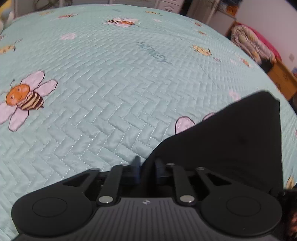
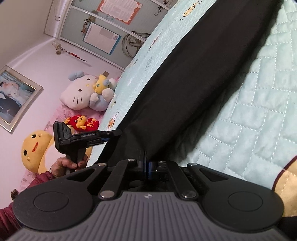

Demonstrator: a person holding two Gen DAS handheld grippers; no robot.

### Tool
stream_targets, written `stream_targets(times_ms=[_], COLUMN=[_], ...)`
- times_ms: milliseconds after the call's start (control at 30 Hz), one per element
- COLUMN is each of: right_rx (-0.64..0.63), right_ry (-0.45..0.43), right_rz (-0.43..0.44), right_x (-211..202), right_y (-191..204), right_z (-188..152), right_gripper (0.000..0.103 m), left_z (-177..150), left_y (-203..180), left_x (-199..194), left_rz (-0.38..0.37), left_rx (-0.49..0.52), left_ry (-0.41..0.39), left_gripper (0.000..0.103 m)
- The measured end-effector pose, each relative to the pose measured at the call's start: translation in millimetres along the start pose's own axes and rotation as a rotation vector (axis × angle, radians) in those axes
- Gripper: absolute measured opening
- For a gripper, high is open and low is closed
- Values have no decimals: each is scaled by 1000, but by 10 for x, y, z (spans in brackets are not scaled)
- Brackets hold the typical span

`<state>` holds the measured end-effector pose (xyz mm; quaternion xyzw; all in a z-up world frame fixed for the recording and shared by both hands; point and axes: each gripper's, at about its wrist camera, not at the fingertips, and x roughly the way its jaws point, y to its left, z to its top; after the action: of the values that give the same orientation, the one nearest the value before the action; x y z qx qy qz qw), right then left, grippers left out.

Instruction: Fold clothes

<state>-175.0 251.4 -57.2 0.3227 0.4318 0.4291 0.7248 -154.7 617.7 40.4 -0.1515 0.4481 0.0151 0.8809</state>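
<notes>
Both grippers pinch black garment; writing unreadable.

Black garment cropped at top

A bed fills the room, spread with a pale mint quilted cover stitched in herringbone and printed with bees and white flowers. Plush toys crowd its head on pink floral bedding: a white cat pillow, a yellow round-faced toy and a small red one. A framed portrait hangs on the pale pink wall. Paper posters cover a white-framed cabinet. A wooden piece beside the bed carries bundled bedding.
</notes>
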Motion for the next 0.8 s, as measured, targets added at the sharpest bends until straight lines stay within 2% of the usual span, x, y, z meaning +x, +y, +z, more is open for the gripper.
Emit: stream_targets(times_ms=[133,267,333,400,467,533,567,600,633,800], right_rx=[-11,15,17,16,17,15,13,12,10,-3], right_ry=[7,11,11,11,11,12,12,12,12,11], right_rz=[-11,10,12,14,16,16,16,17,17,10], right_x=[20,11,7,8,10,12,13,13,15,26], right_y=[6,-65,-80,-89,-94,-96,-96,-96,-93,-75], right_z=[2,12,15,19,17,17,16,15,13,5], right_gripper=[0,0,0,0,0,0,0,0,0,0], left_z=[-27,-69,-125,-186,-243,-275,-284,-291,-294,-309], left_y=[33,96,167,224,270,275,247,226,223,219], left_x=[-84,-358,-446,-448,-432,-417,-397,-382,-379,-365], left_rz=[-19,-20,8,41,44,34,67,93,106,158], left_rx=[-41,-94,-112,-123,-141,-133,-104,-81,-73,-54], left_ry=[-21,-78,-77,-50,-39,-34,-28,-24,-28,-46], left_gripper=[18,47,51,51,51,47,37,19,13,10])
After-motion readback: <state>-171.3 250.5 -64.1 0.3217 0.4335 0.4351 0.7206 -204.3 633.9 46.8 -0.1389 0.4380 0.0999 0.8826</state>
